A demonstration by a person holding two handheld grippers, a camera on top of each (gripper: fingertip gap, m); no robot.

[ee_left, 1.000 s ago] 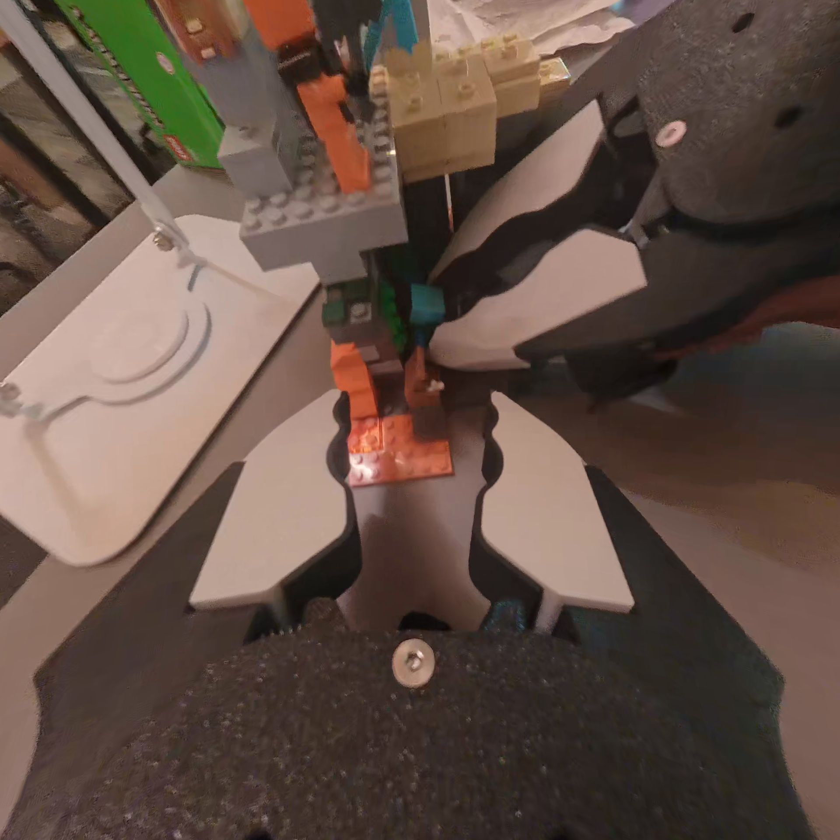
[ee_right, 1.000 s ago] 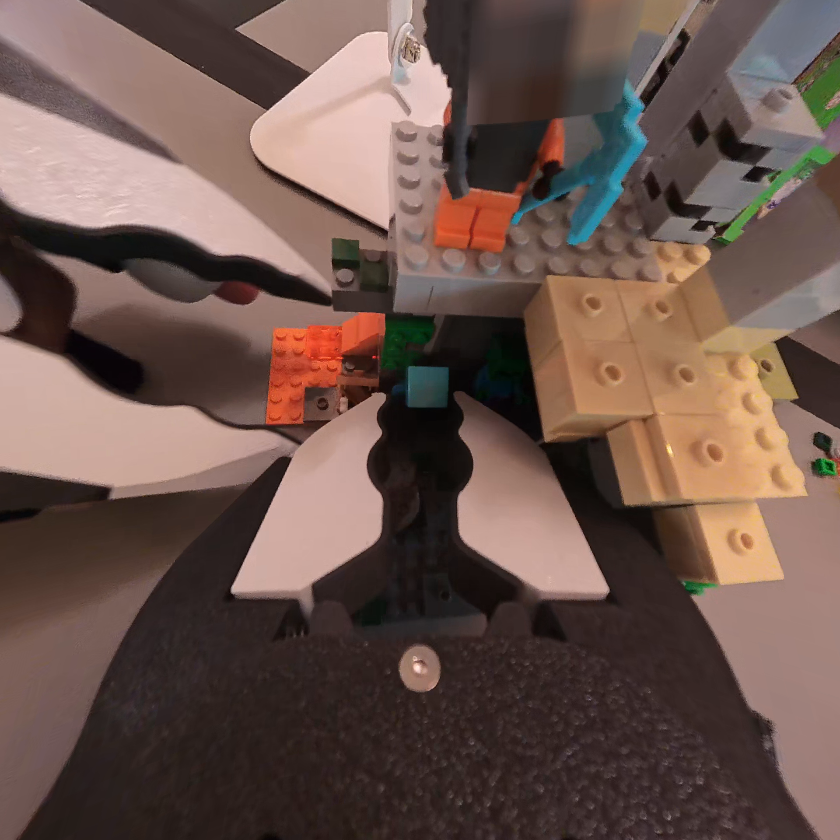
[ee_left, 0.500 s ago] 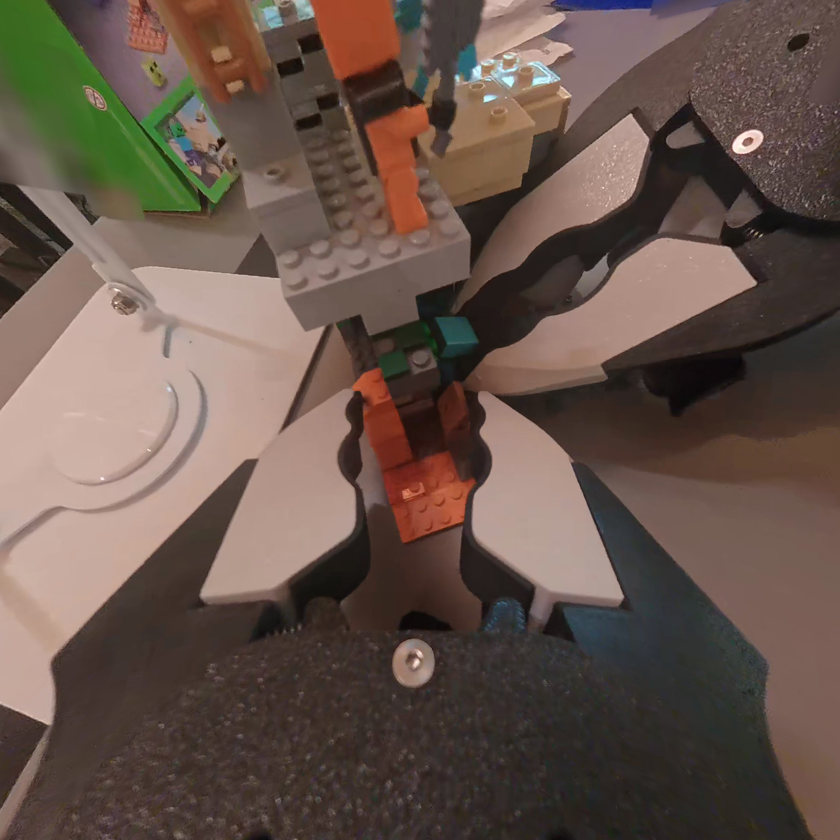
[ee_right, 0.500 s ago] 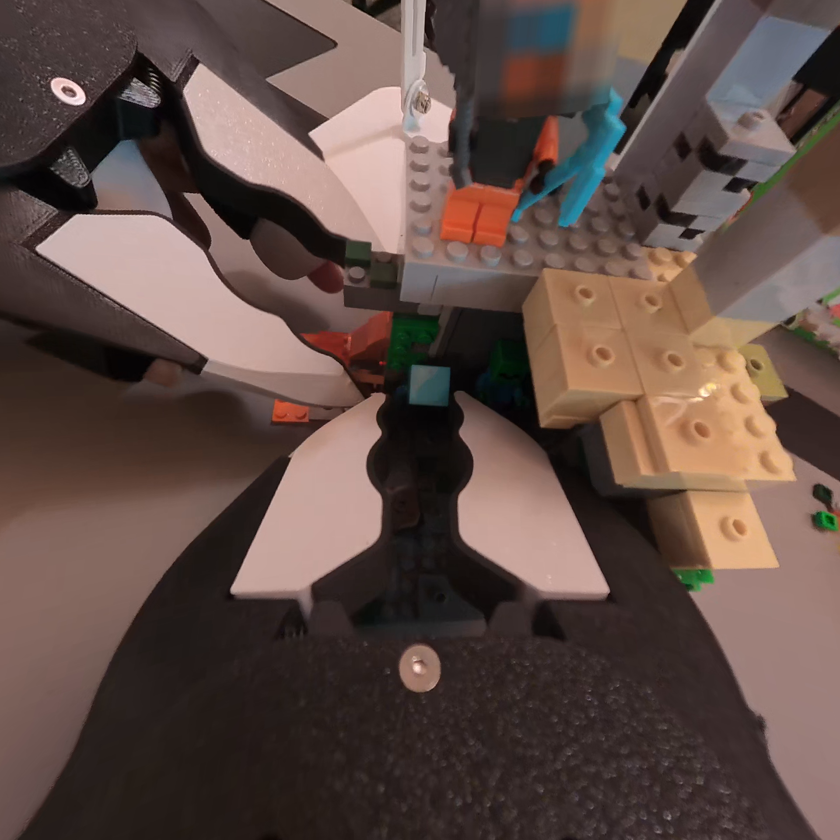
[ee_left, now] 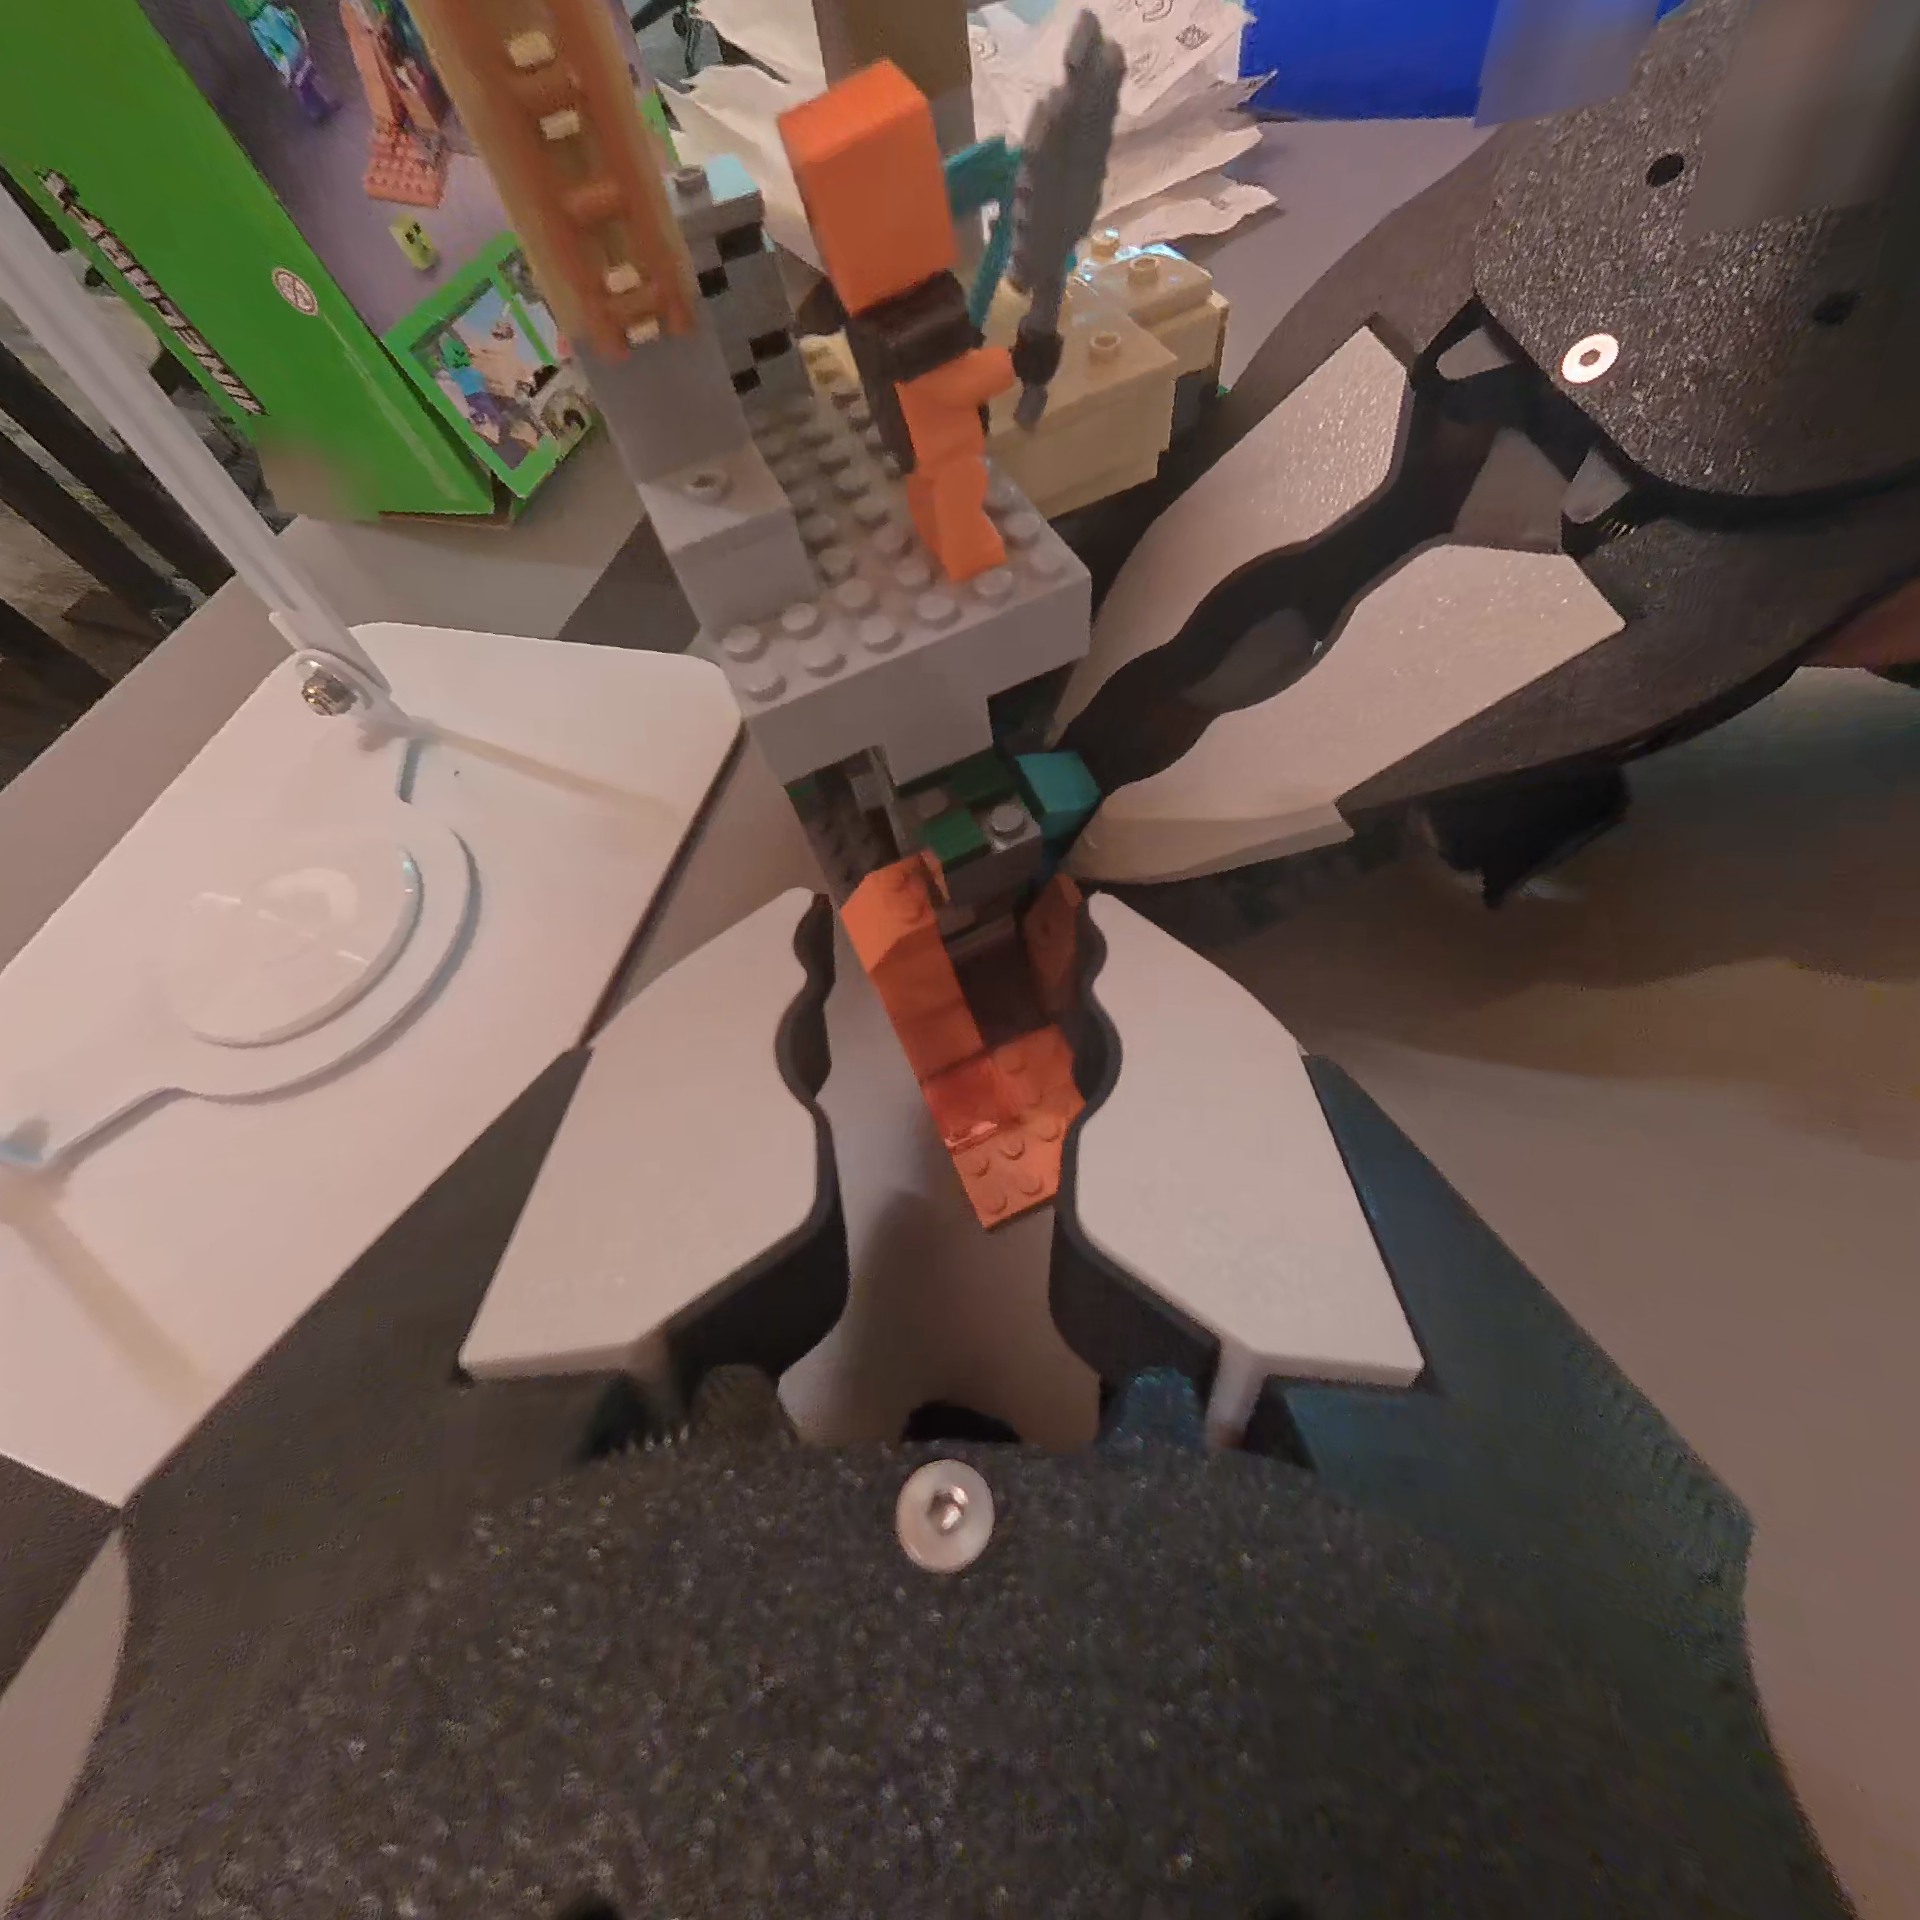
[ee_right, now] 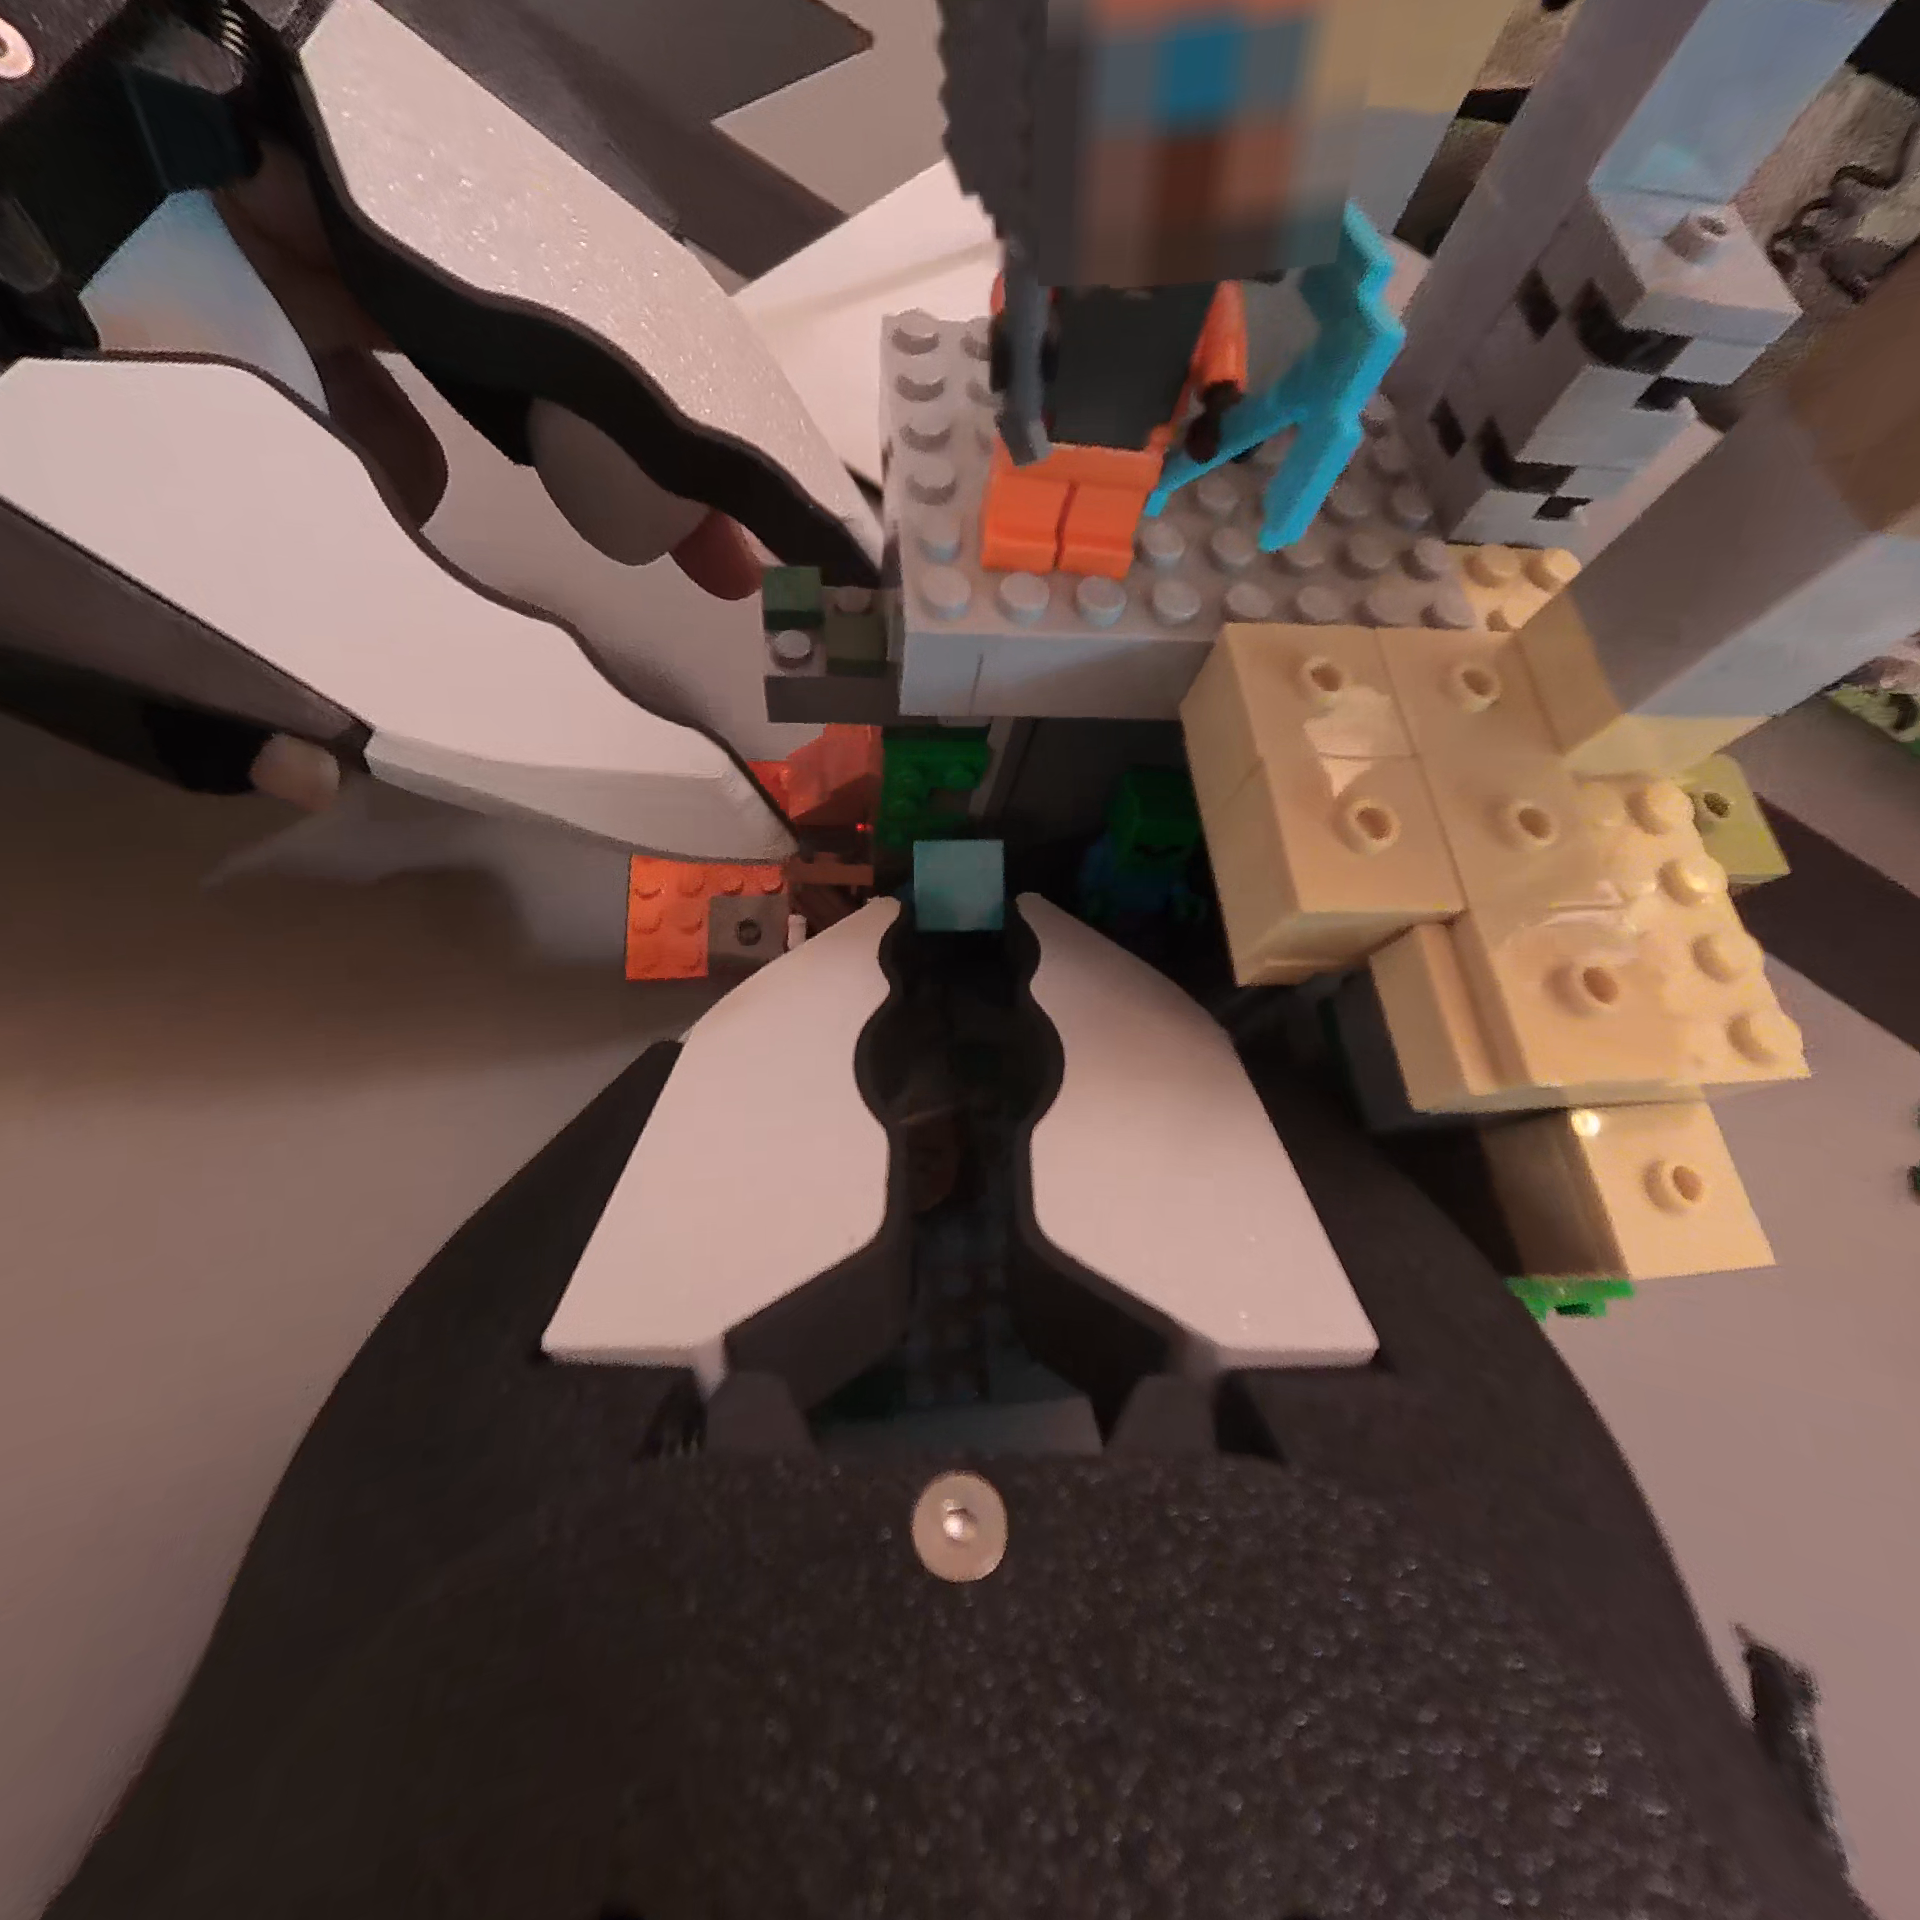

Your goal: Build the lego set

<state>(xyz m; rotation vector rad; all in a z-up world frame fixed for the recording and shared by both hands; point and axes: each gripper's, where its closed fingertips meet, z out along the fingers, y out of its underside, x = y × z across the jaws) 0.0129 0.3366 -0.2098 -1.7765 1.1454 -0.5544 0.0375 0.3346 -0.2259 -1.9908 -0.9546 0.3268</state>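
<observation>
Right gripper (ee_right: pixel 958 902) pinches a teal cube brick (ee_right: pixel 958 885) dead ahead at its tips, under the grey studded platform (ee_right: pixel 1081 613) of the lego model, while left gripper (ee_left: pixel 951 914), part-closed, straddles the orange base section (ee_left: pixel 1003 1101) just beside it.

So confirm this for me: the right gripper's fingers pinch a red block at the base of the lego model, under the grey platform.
Wrong colour. In the right wrist view the block at the right gripper is teal, not red. It does sit at the lego model base, under the grey platform.
</observation>
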